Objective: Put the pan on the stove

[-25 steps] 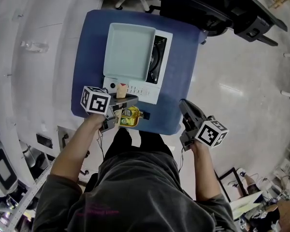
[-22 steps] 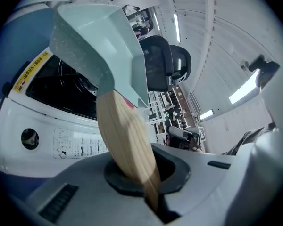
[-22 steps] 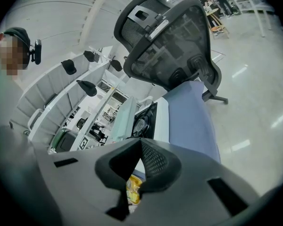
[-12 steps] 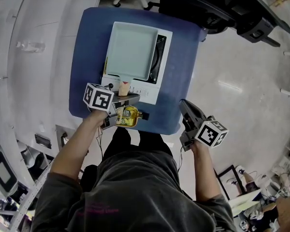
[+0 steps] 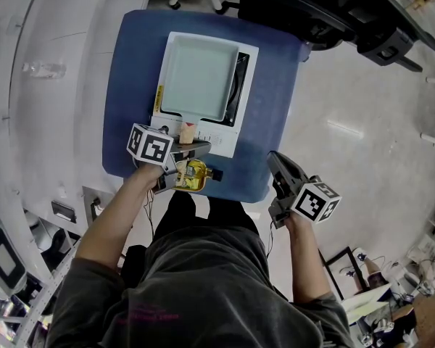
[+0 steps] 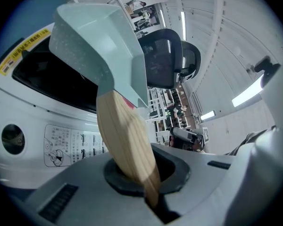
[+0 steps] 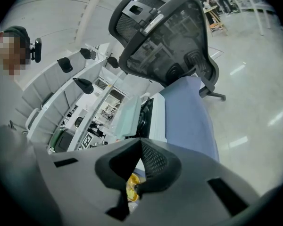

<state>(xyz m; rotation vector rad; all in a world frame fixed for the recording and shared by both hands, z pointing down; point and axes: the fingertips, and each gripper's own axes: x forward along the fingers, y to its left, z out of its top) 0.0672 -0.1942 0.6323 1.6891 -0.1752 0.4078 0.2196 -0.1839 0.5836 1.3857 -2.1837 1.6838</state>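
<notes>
Left tool (image 6: 146,192) grips the wooden handle (image 6: 125,140), pan (image 5: 199,77) ahead over the stove (image 5: 243,104).

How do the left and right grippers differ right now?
The left gripper is clamped on the wooden handle of the pan; the right gripper has its jaws together on nothing. The left gripper is over the blue table, at the front edge of the stove; the right gripper is at the table's near right corner, away from the stove. Both are shut and point away from the person.
</notes>
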